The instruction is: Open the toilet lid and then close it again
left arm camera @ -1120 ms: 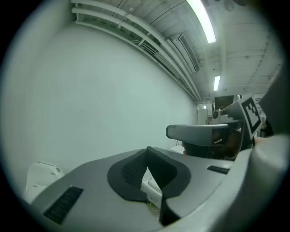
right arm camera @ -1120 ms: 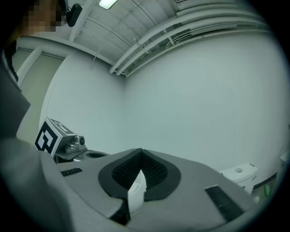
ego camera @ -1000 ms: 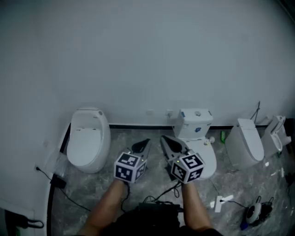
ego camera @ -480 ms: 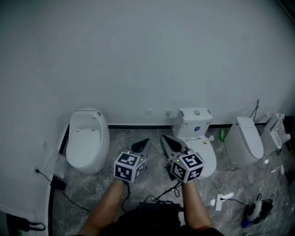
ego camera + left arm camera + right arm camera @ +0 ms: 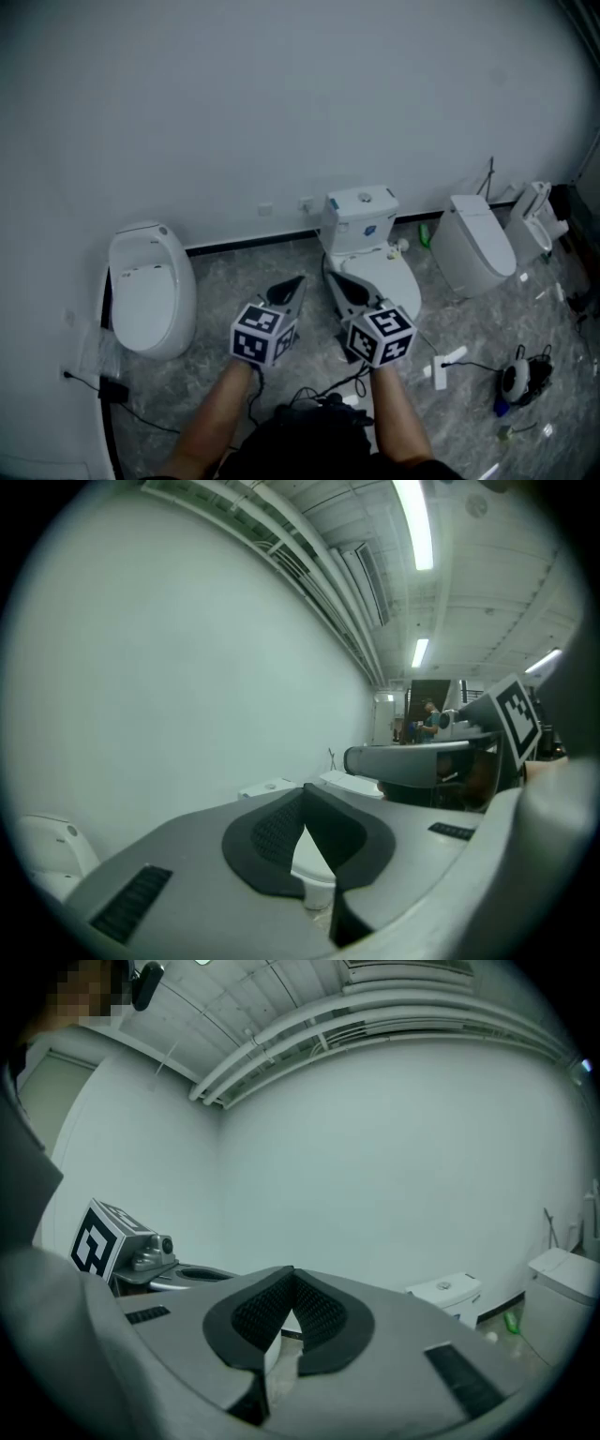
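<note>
The white toilet with a tank (image 5: 359, 220) stands against the wall, its lid (image 5: 386, 279) down over the bowl. In the head view both grippers are held side by side in front of it, above the floor. My left gripper (image 5: 298, 279) is shut and holds nothing, just left of the bowl. My right gripper (image 5: 331, 277) is shut and holds nothing, its tip at the bowl's near left edge. The left gripper view shows shut jaws (image 5: 304, 791) with a white bowl (image 5: 314, 866) behind them. The right gripper view shows shut jaws (image 5: 292, 1272) and the tank (image 5: 446, 1290) to the right.
A rounded white toilet (image 5: 148, 289) stands at the left. Two more toilets (image 5: 473, 246) (image 5: 536, 214) stand at the right. A green bottle (image 5: 424, 234) stands by the wall. Cables (image 5: 122, 394), a white plug strip (image 5: 445, 361) and a black-and-white device (image 5: 520, 380) lie on the marble floor.
The head view has swung right and down: the tank toilet now sits straight ahead of the grippers and the rounded toilet has slid left. Both grippers stay shut, side by side.
</note>
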The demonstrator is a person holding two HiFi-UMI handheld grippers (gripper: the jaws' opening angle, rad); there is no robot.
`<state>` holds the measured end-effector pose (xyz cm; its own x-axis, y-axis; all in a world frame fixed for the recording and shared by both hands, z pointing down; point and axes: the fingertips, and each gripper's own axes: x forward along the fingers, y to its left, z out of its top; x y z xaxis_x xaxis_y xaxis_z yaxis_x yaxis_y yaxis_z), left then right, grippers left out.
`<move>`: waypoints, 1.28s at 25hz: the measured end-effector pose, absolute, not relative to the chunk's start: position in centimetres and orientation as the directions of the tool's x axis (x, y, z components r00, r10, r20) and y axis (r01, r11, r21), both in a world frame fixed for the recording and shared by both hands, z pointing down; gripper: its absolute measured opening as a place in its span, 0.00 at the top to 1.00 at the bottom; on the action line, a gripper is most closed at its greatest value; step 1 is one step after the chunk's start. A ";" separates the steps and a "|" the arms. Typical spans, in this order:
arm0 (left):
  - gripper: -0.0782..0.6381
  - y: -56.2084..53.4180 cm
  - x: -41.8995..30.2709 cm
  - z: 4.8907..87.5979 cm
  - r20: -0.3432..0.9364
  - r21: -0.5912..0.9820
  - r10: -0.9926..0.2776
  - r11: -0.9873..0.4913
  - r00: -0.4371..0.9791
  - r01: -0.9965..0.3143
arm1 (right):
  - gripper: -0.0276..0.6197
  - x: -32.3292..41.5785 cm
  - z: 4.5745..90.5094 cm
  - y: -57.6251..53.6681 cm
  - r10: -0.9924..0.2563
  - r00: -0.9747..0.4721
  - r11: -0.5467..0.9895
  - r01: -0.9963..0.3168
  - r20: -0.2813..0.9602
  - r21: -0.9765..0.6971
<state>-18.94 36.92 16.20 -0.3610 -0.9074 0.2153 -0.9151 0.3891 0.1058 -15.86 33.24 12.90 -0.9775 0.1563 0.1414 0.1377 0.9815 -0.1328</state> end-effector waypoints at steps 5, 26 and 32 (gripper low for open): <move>0.88 31.8 -16.0 16.8 0.231 0.101 -0.943 0.270 -0.242 -0.957 | 0.94 -12.6 13.8 28.4 0.042 -0.987 0.988 0.018 0.158 -0.154; 0.88 12.0 -5.1 25.4 0.401 0.103 -0.916 0.024 0.019 -0.994 | 0.94 2.1 20.4 6.4 -0.261 -0.939 0.900 -0.320 0.222 -0.297; 0.88 8.7 -4.0 29.2 0.468 0.106 -0.881 -0.016 0.065 -0.994 | 0.94 4.7 25.6 2.9 -0.323 -0.898 0.840 -0.417 0.297 -0.348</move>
